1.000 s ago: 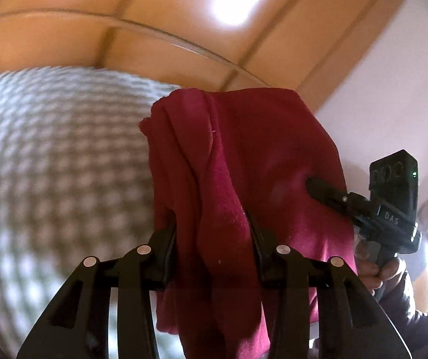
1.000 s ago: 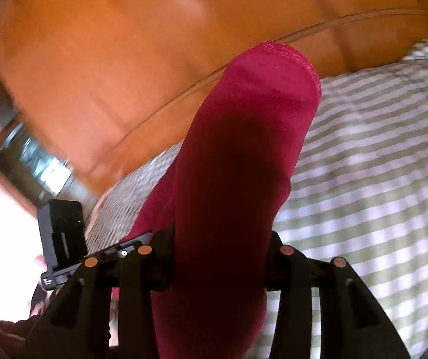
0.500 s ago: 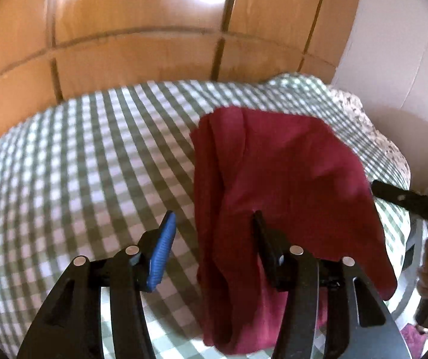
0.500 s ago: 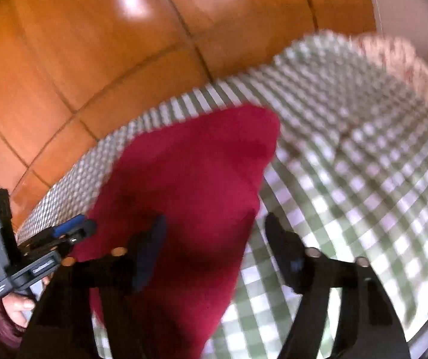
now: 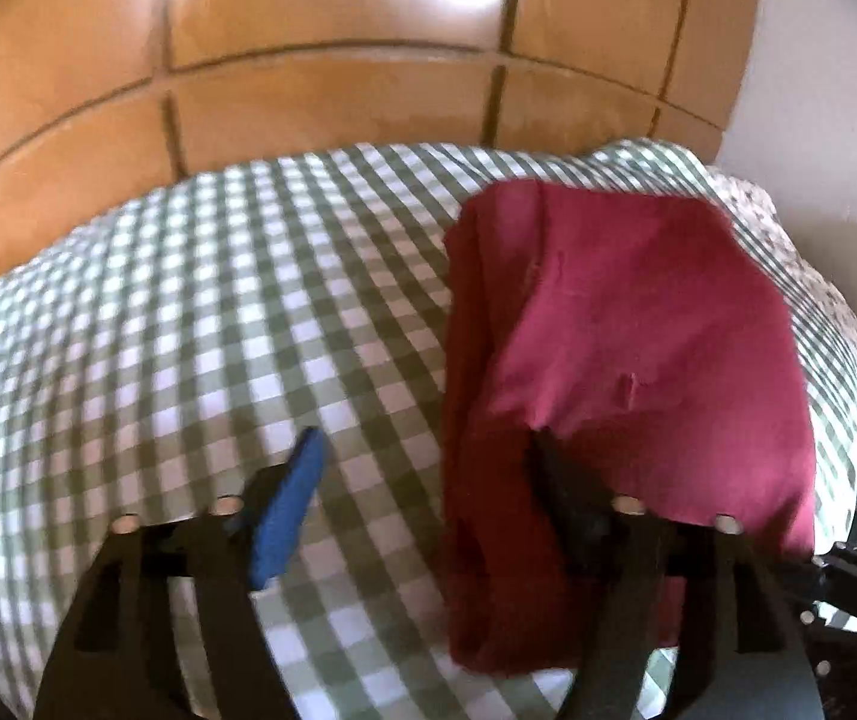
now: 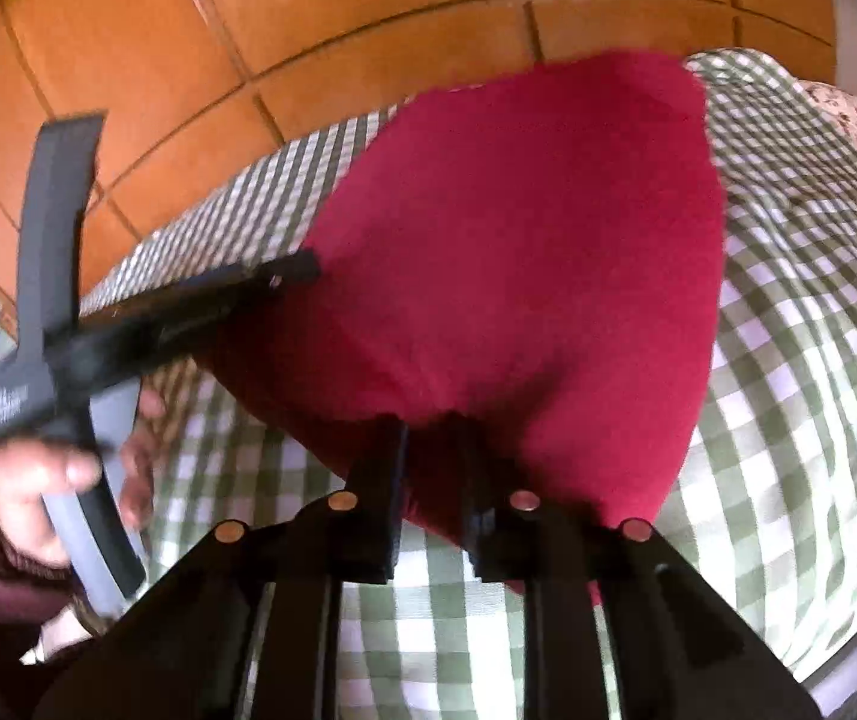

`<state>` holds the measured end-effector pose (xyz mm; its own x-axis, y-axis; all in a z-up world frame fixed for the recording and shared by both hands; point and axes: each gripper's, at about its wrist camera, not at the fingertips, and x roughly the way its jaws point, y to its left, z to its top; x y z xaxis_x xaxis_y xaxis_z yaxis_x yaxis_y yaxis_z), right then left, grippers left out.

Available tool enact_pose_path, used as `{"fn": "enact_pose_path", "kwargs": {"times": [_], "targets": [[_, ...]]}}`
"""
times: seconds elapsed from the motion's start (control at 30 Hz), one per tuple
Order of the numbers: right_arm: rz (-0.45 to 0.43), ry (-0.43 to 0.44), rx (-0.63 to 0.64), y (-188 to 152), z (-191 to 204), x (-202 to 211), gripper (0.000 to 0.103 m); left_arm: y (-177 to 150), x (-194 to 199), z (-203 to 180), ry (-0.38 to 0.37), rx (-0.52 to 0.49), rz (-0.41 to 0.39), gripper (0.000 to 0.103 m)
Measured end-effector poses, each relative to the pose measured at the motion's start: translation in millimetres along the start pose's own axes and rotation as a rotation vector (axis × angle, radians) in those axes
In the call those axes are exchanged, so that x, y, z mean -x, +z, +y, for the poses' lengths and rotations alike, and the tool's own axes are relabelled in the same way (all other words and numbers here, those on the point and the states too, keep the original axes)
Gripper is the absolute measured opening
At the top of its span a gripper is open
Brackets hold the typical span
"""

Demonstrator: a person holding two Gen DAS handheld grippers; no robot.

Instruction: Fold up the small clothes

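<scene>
Since the last look, our right hand-held gripper [image 6: 434, 468] has closed again, pinching the near edge of the red garment [image 5: 626, 324]. Our left hand-held gripper [image 5: 428, 468] hangs spread above the garment's left side on the checked bedcover [image 5: 188, 312].

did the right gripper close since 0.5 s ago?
Yes. The right gripper fingers, apart before, are now pinched on the red garment's near edge over the checkered sheet.
</scene>
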<state>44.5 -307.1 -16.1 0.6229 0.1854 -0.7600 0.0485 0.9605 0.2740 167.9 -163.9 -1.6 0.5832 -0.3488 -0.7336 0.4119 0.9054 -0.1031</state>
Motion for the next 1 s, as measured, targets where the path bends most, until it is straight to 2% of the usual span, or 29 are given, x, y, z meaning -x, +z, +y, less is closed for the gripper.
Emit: {"fn": "enact_pose_path", "kwargs": {"times": [0.07, 0.2, 0.23, 0.37, 0.53, 0.7, 1.0], "targets": [[-0.039, -0.025, 0.01, -5, 8, 18, 0.049, -4, 12, 0, 0.009, 0.016, -0.022, 0.079], [-0.148, -0.121, 0.012, 0, 21, 42, 0.071, -17, 38, 0, 0.055, 0.037, -0.066, 0.085], [-0.174, -0.149, -0.001, -1, 23, 49, 0.08, -20, 45, 1, 0.061, 0.048, -0.074, 0.088], [-0.241, -0.292, -0.049, -2, 25, 62, 0.095, -31, 69, 3, 0.085, 0.063, -0.112, 0.089], [-0.275, -0.394, -0.086, -5, 24, 70, 0.1, -45, 101, 2, 0.116, 0.059, -0.155, 0.094], [-0.307, -0.457, -0.075, -15, 35, 76, 0.1, -51, 115, -1, 0.136, 0.065, -0.172, 0.099], [-0.305, -0.466, -0.048, -25, 48, 78, 0.1, -59, 132, 0, 0.169, 0.075, -0.189, 0.099]]}}
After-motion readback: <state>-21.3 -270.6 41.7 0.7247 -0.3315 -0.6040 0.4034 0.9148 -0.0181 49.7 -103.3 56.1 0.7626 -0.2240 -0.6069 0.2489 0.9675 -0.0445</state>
